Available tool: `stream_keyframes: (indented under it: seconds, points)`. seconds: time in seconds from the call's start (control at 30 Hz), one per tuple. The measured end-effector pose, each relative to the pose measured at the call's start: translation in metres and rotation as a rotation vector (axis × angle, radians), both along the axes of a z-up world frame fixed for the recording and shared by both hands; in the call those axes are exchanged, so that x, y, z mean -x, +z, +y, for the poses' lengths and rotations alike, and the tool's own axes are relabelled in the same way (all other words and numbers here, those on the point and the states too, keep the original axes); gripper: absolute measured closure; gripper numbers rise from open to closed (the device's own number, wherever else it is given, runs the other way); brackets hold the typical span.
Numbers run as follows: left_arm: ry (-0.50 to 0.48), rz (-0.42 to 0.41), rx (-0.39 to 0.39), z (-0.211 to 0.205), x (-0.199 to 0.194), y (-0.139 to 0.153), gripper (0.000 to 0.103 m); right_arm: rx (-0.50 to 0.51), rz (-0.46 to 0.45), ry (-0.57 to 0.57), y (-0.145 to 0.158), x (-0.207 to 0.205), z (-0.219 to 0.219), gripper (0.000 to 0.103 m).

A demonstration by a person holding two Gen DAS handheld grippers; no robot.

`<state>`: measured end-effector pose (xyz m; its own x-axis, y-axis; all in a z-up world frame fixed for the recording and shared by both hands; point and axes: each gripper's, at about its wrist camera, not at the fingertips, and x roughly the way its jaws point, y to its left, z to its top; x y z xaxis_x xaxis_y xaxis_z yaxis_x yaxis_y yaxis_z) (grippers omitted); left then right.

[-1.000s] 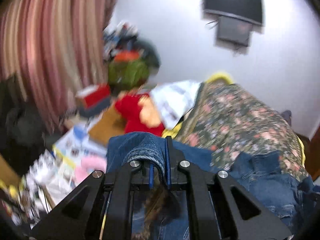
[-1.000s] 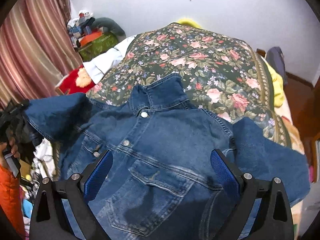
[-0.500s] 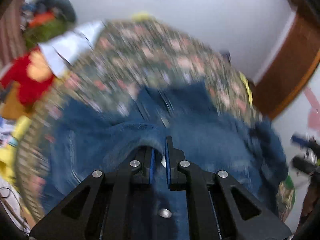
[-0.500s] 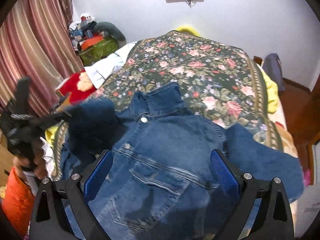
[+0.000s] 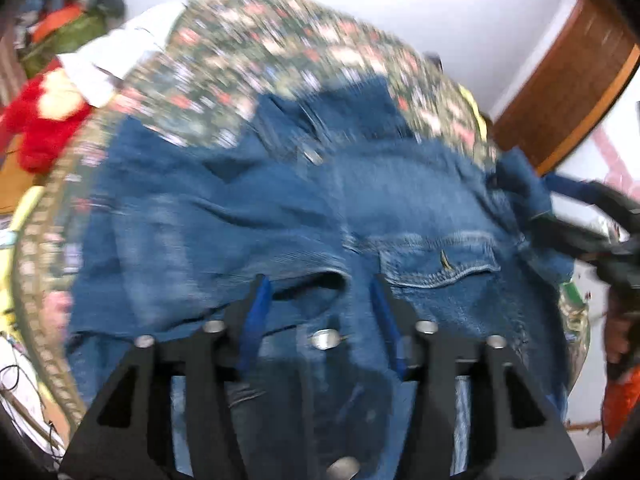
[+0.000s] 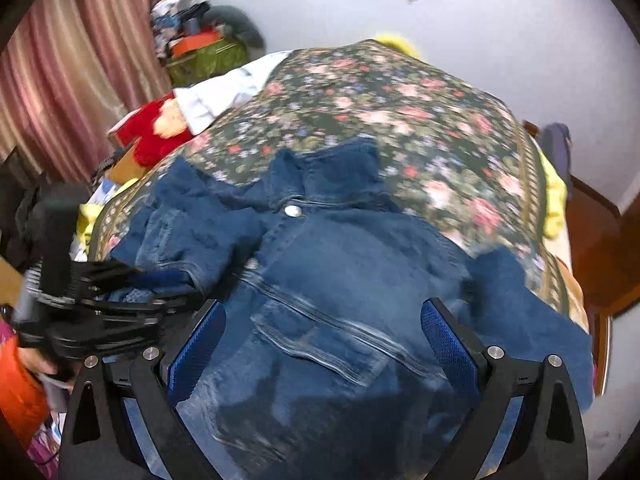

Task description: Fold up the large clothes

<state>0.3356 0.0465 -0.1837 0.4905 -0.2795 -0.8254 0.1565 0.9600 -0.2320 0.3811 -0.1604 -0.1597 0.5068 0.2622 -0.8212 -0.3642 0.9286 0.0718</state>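
A blue denim jacket [image 6: 340, 280] lies front up on a floral bedspread [image 6: 400, 104], collar toward the far wall. Its left sleeve [image 6: 192, 224] is folded in over the chest; the right sleeve [image 6: 528, 304] lies spread out. My left gripper [image 5: 318, 284] is open just above the folded sleeve cuff [image 5: 312, 280] and holds nothing; it also shows at the left of the right wrist view [image 6: 120, 300]. My right gripper [image 6: 320, 312] is wide open over the jacket's lower front, empty. It appears at the right edge of the left wrist view [image 5: 592, 220].
A red plush toy [image 6: 156, 132] and white cloth [image 6: 224, 96] lie at the bed's left edge. A pile of bags [image 6: 200, 48] stands by striped curtains [image 6: 72, 72]. A wooden door [image 5: 560, 92] is at the right. A yellow blanket [image 6: 554, 200] hangs off the right side.
My left gripper carried the left sleeve from off the bed's left side over onto the jacket's chest, then opened and let it go. The right gripper stayed open over the jacket.
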Motion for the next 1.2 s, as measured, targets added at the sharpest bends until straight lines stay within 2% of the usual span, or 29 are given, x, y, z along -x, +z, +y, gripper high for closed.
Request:
stream_keyframes:
  seconds: [0.07,0.13,0.2,0.3,0.43,0.57,0.7,0.83,0.93,1.07,1.2]
  points:
    - [0.042,-0.051,-0.03,0.02,0.012,0.013,0.039,0.006,-0.005,0.039,-0.001,-0.002,0.021,0.005]
    - [0.097,-0.099,-0.099,0.044,0.021,0.023,0.031,0.015,-0.006,0.086,-0.003,-0.003,0.044,0.005]
    - [0.141,-0.127,-0.162,0.066,0.028,0.026,0.031,0.036,-0.003,0.148,-0.009,-0.004,0.076,0.005]
    - [0.195,-0.12,-0.216,0.097,0.035,0.02,0.031,0.087,0.012,0.225,-0.024,-0.005,0.118,0.005]
    - [0.248,-0.064,-0.189,0.13,0.041,0.001,0.031,0.169,0.061,0.321,-0.057,-0.008,0.176,0.005]
    - [0.269,-0.031,-0.164,0.148,0.045,-0.017,0.031,0.199,0.133,0.377,-0.087,-0.017,0.214,0.005]
    - [0.276,-0.012,-0.157,0.159,0.044,-0.026,0.031,0.211,0.165,0.39,-0.108,-0.026,0.24,0.005]
    - [0.264,-0.006,-0.147,0.163,0.044,-0.031,0.031,0.242,0.201,0.356,-0.134,-0.038,0.257,0.008]
    - [0.25,-0.008,-0.157,0.161,0.042,-0.033,0.031,0.191,0.238,0.323,-0.144,-0.045,0.257,0.026]
    - [0.226,-0.008,-0.175,0.155,0.039,-0.035,0.031,0.049,0.267,0.301,-0.132,-0.046,0.246,0.064]
    - [0.21,-0.007,-0.18,0.148,0.035,-0.034,0.031,0.016,0.205,0.253,-0.109,-0.043,0.232,0.08]
